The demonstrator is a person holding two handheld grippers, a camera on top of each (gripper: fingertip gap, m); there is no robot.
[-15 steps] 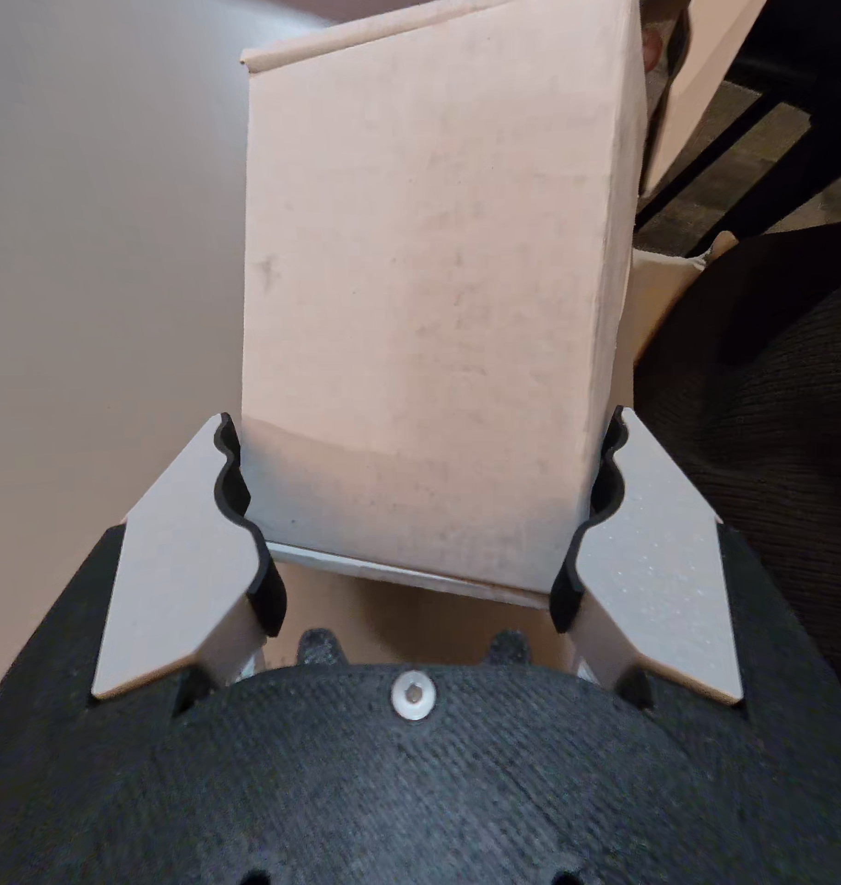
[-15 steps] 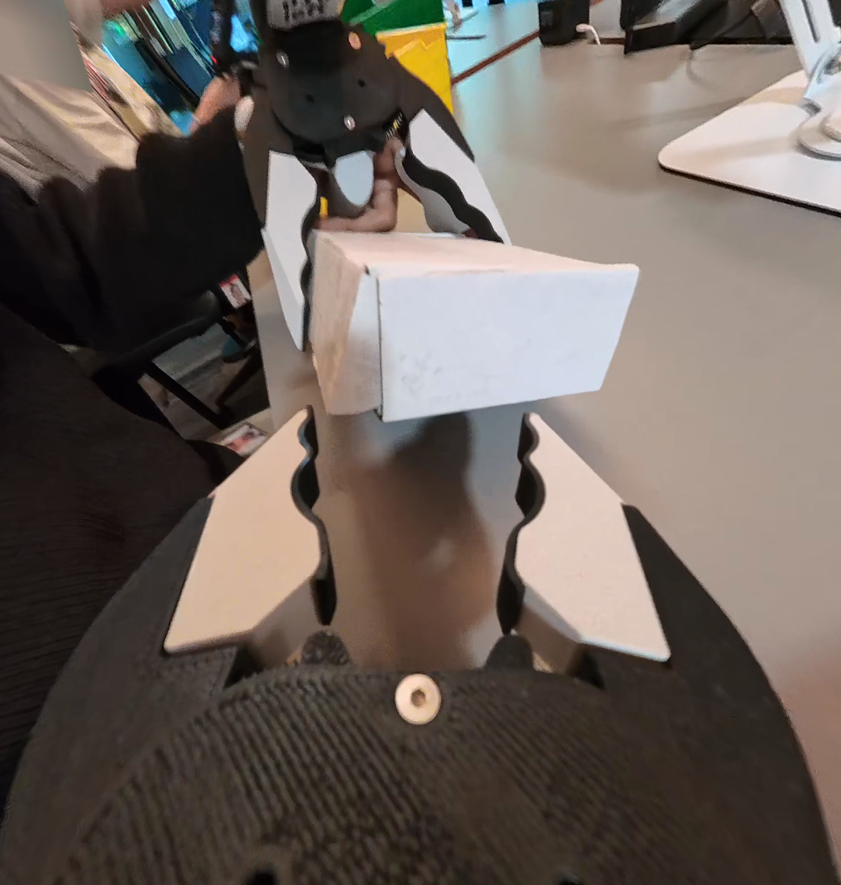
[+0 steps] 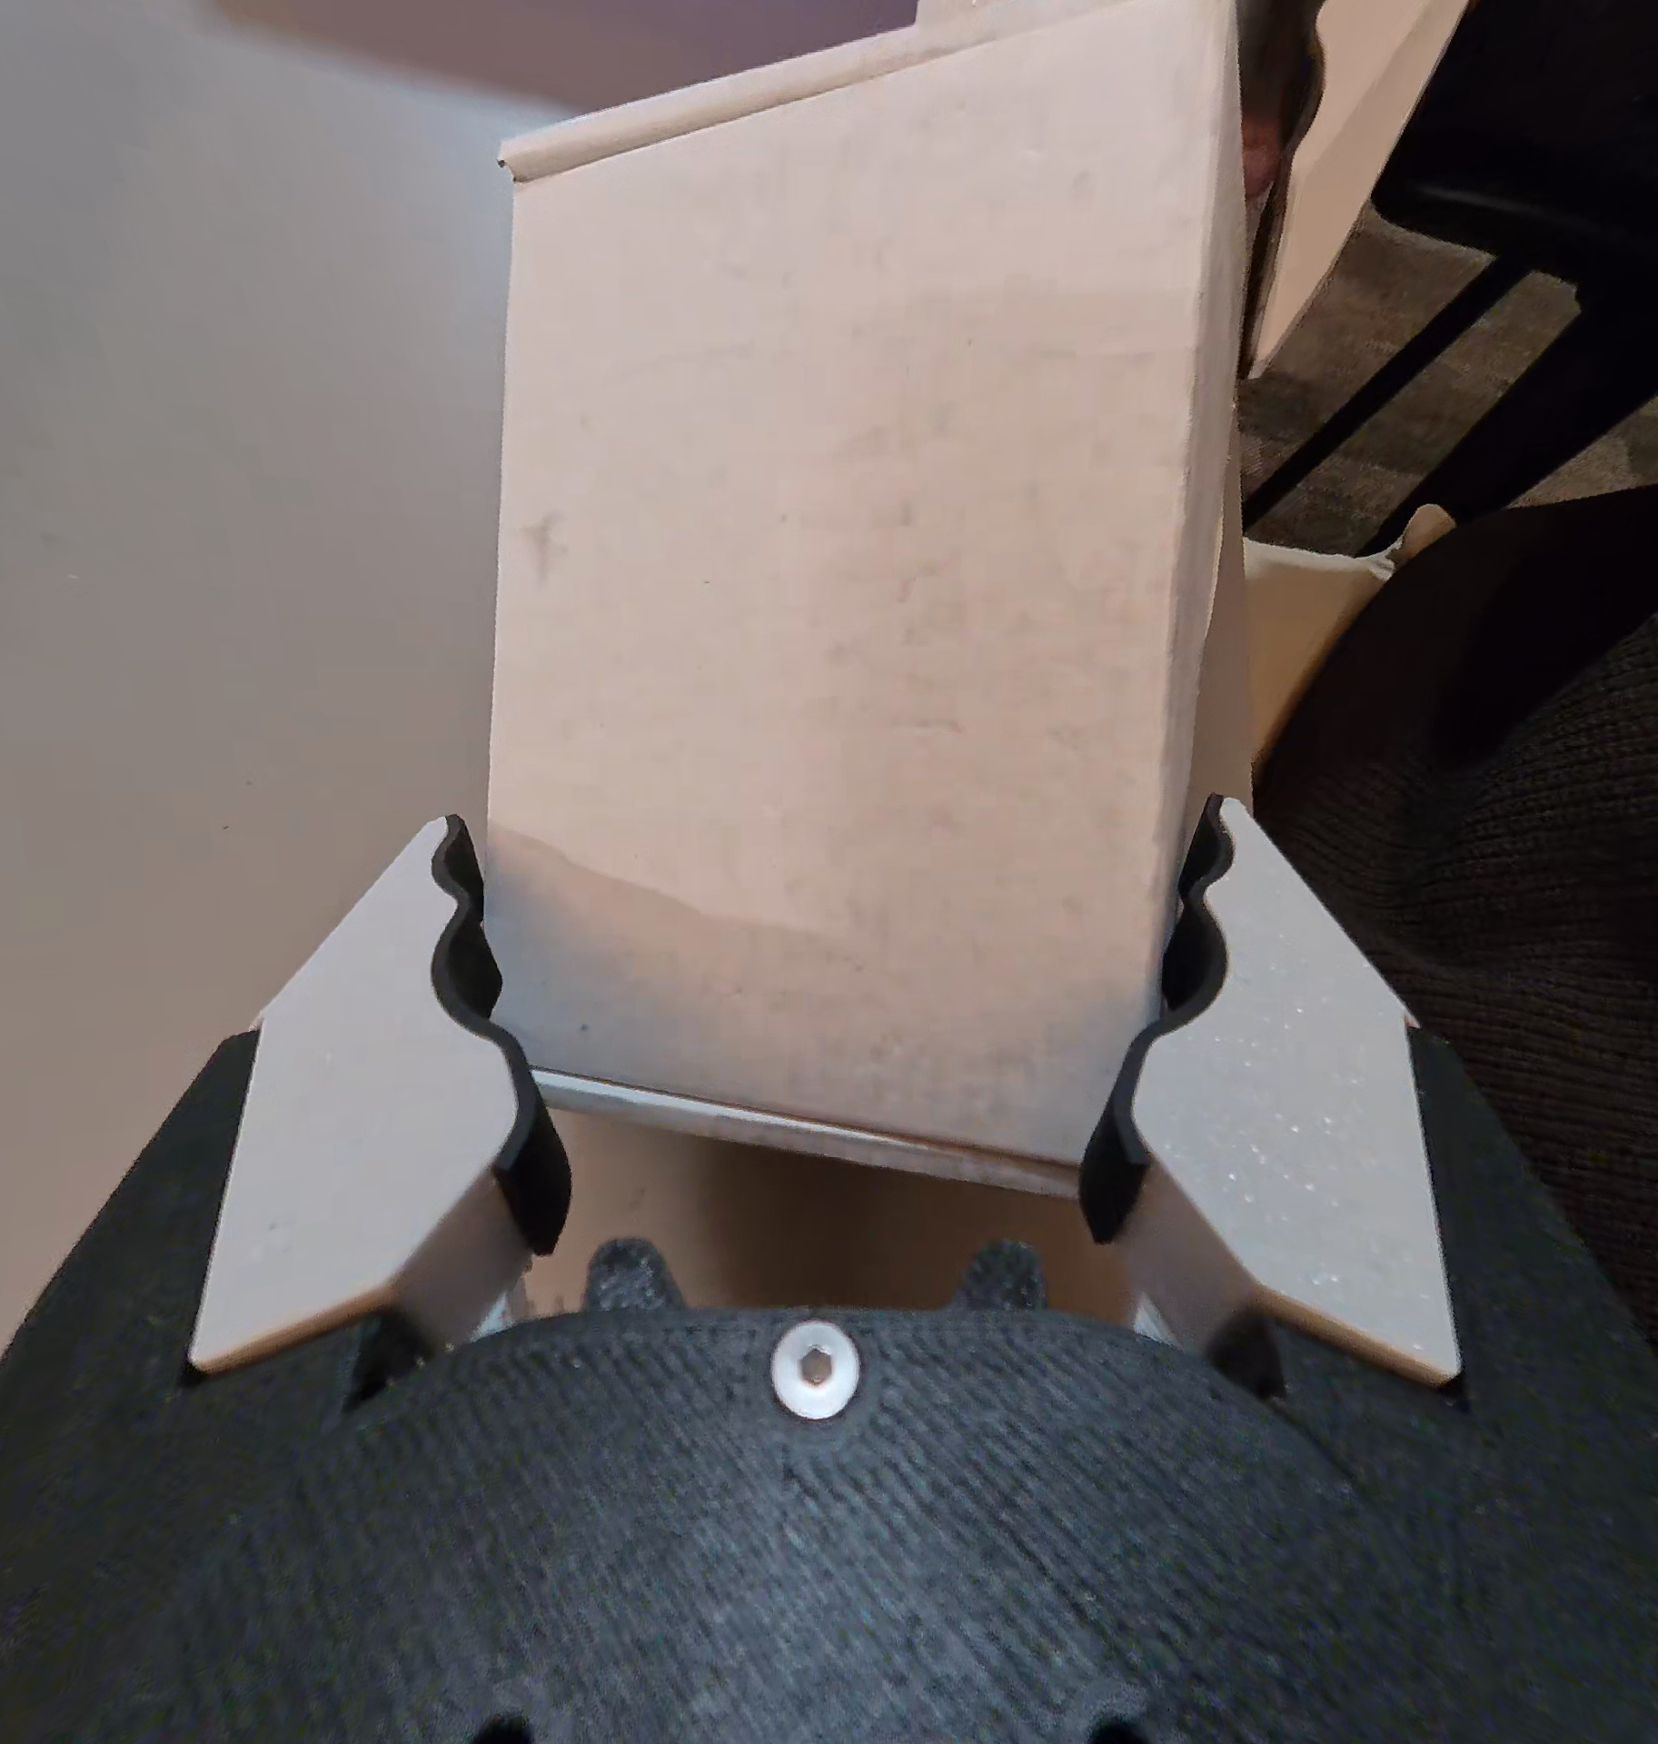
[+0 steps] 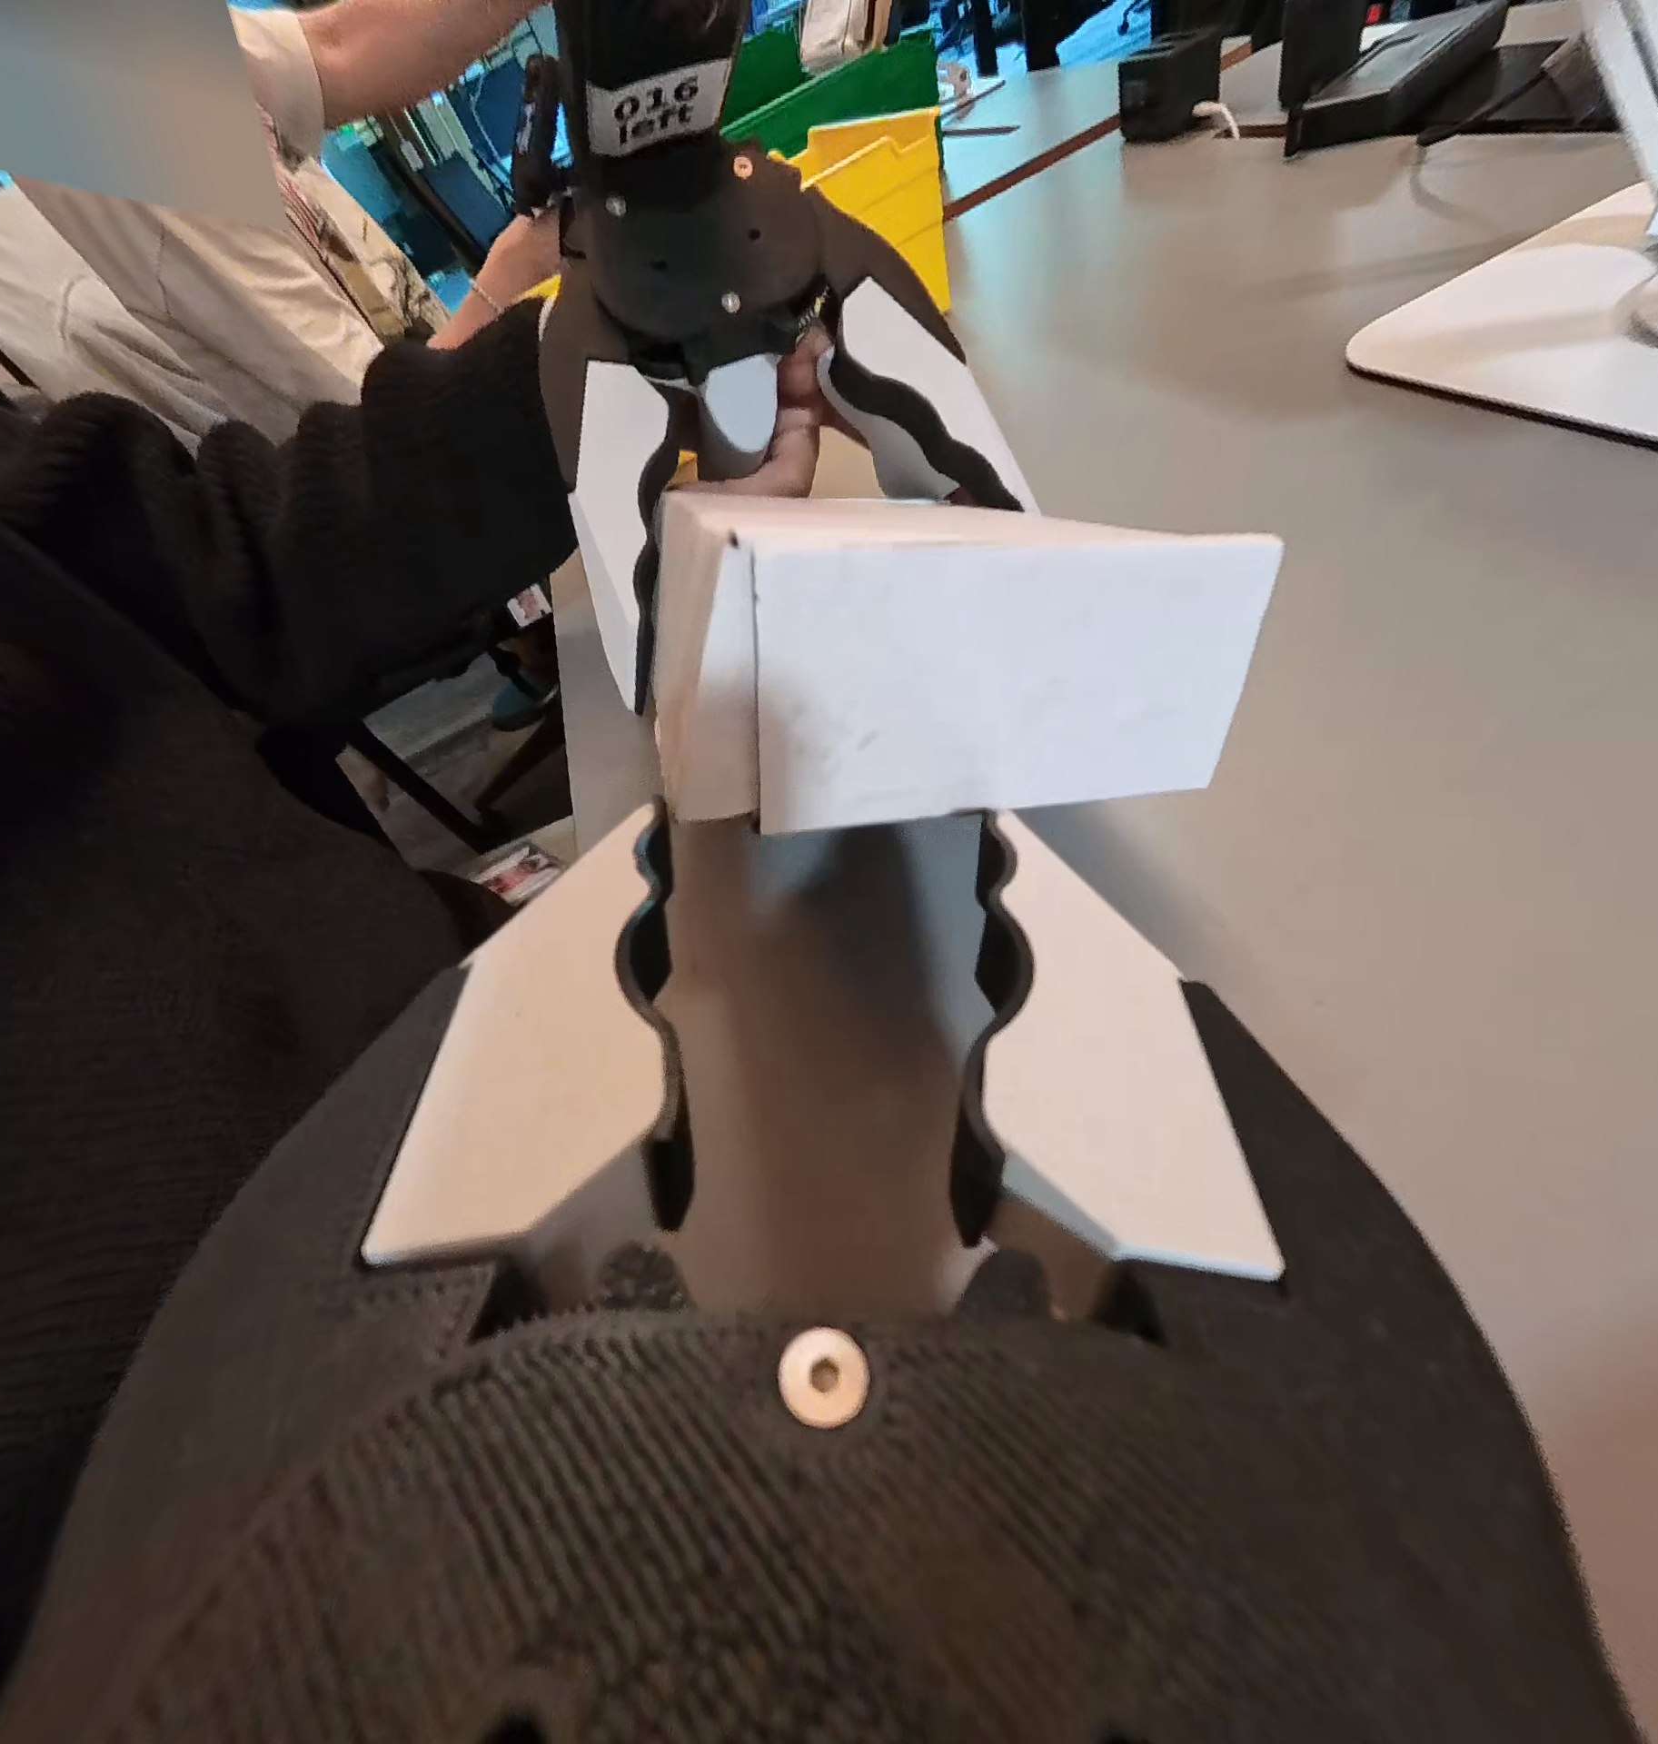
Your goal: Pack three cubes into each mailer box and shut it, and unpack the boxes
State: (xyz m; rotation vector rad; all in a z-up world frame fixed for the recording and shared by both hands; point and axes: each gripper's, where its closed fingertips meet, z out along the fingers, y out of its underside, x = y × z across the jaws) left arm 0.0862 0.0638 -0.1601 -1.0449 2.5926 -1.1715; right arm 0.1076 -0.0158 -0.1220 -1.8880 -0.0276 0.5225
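left gripper (image 3: 829, 953): jaws pinch the closed white mailer box (image 3: 853, 585) on both sides, held above the grey table (image 3: 192, 566) | right gripper (image 4: 820, 944): jaws spread, empty, just before the box | yellow bin (image 4: 877, 189) behind

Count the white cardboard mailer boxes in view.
1: the closed white cardboard mailer box, clamped in the left gripper above the grey table. A cardboard edge beside it may be a second.

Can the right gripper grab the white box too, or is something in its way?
Probably yes. The right gripper is open, its fingers pointing at the near end of the white box. The left gripper holds only the far end.
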